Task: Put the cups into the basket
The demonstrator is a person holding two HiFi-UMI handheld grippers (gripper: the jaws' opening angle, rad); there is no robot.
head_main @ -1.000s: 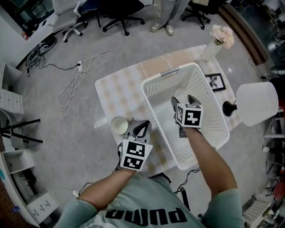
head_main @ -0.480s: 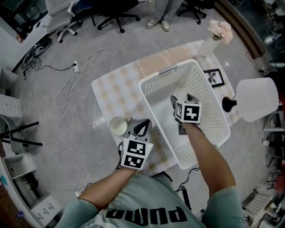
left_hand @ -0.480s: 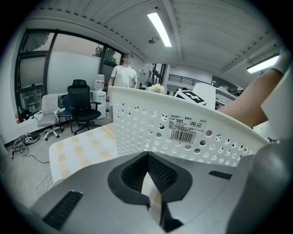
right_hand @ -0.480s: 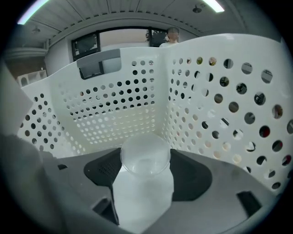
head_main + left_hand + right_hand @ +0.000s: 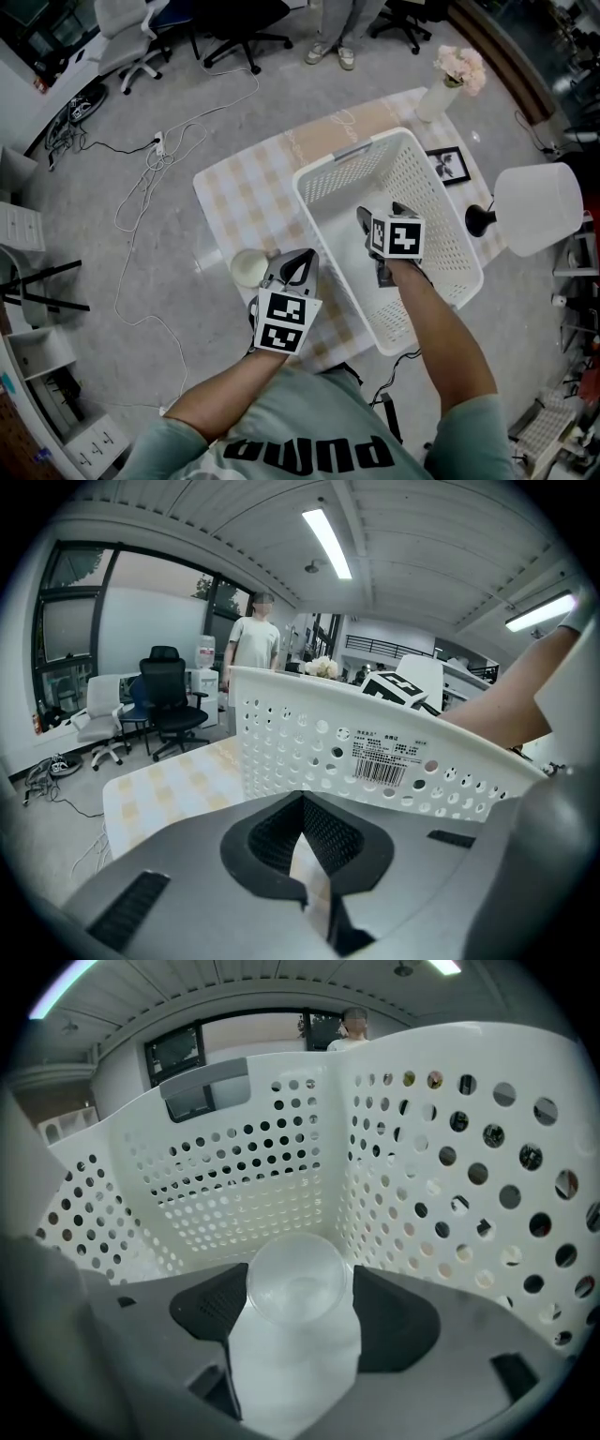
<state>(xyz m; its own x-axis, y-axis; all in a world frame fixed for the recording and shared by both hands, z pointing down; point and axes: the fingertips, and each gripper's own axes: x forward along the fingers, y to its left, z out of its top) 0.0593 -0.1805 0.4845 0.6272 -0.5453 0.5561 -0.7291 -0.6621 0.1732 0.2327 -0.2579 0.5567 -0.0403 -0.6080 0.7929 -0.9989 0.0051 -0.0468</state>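
White cup, clamped in right gripper's jaws inside basket, may bounce if released high; left gripper's jaws together.

I read "PUMA" in big white letters, upside down from my view, across the shirt. On the basket wall there is a white label with a barcode and small print, too fine for me to read
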